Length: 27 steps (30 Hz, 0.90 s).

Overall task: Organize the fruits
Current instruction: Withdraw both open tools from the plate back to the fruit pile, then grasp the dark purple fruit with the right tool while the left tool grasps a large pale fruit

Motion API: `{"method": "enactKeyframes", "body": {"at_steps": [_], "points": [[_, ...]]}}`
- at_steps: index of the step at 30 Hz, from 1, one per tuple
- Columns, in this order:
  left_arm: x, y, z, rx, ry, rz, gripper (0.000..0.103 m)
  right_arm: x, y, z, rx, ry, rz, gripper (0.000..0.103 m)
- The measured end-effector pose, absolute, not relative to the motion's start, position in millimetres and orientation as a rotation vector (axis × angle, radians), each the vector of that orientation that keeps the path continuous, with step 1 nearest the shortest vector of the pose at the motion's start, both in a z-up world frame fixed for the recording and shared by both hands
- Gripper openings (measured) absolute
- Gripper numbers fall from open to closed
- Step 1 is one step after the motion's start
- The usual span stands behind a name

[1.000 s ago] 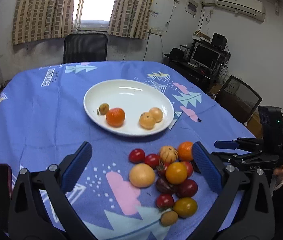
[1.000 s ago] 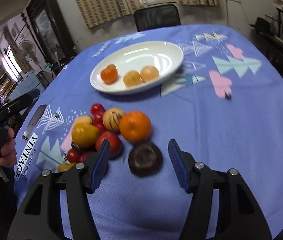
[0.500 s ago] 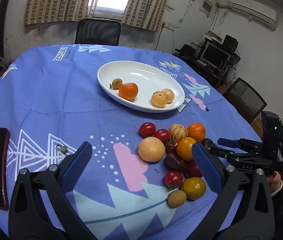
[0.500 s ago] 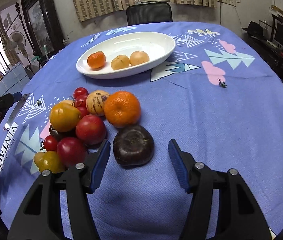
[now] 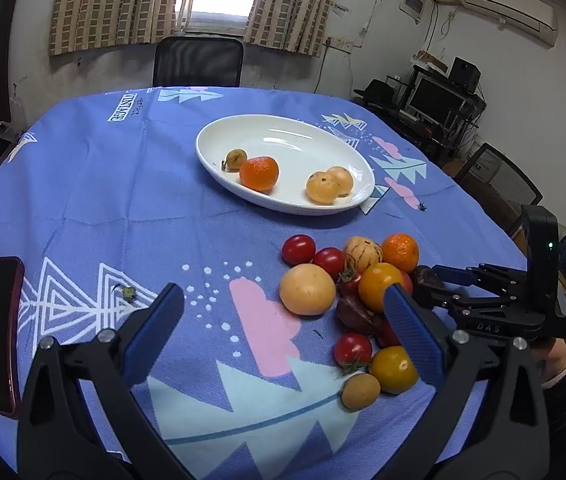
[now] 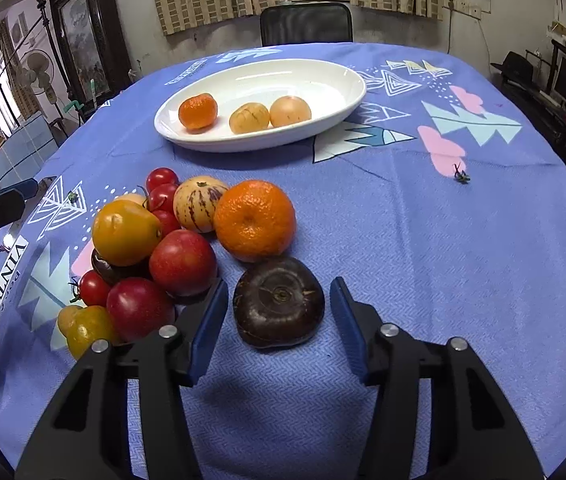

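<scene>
Right gripper (image 6: pixel 279 312) spread around the dark purple fruit (image 6: pixel 279 302), pads not yet touching.

Both blue pads flank the squat, glossy fruit; just ahead sits the mandarin (image 6: pixel 255 220), to the left the piled tomatoes, farther ahead the white oval dish (image 6: pixel 343 76). It looks light, firm-skinned and probably slick, so grip across its widest middle, gently, to avoid bruising or squirting it out. Left gripper (image 5: pixel 283 316) hangs spread and empty, the pile at its right pad.

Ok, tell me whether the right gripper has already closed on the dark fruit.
No: in the right wrist view the right gripper is open, its blue fingers flanking the dark fruit with gaps on both sides.
</scene>
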<state>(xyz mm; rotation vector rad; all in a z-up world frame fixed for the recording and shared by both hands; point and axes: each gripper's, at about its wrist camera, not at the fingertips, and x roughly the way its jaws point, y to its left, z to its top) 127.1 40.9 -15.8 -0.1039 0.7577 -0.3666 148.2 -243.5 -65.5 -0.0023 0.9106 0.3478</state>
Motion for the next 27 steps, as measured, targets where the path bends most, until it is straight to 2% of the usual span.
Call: {"method": "enactKeyframes", "body": {"at_steps": [4, 6, 25, 27], "points": [[127.5, 39.8, -16.6, -0.103, 0.761, -0.366, 0.101, 148.5, -240.5, -66.8, -0.015, 0.921, 0.352, 0.053], [127.6, 40.1, -16.7, -0.101, 0.761, -0.362, 0.101, 150.7, -241.3, -69.0, -0.008, 0.934, 0.345, 0.047], [116.8, 7.7, -27.3, 0.061, 0.756, -0.456, 0.101, 144.5, -251.8, -59.6, 0.047, 0.873, 0.349, 0.046], [125.7, 11.4, -29.2, 0.044, 0.770, -0.443, 0.097, 144.8, -254.5, -59.3, 0.059, 0.872, 0.340, 0.046]]}}
